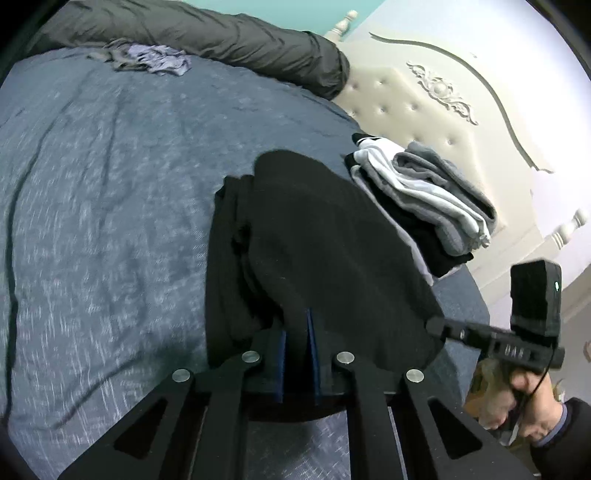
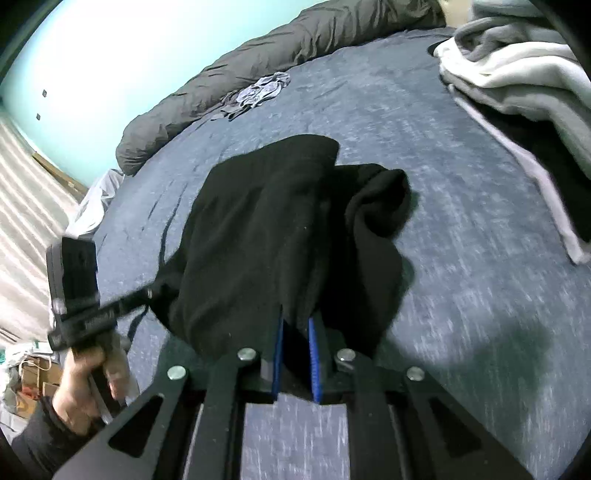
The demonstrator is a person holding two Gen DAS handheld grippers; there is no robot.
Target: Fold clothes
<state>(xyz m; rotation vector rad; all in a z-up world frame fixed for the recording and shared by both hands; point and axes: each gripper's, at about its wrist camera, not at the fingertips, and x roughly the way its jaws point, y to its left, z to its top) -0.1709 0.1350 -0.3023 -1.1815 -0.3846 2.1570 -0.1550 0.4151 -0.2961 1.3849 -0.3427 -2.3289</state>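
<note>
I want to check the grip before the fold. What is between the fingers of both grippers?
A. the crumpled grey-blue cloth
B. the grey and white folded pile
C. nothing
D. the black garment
D: the left gripper and the right gripper each pinch an edge of the black garment.

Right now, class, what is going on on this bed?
A person is folding laundry with a handheld gripper in each hand. Both the left gripper and the right gripper are shut on the near edge of a black garment lying bunched on the blue bedspread. A stack of folded clothes sits beside it, near the headboard. A small crumpled grey garment waits farther off, by the dark rolled duvet.
</note>
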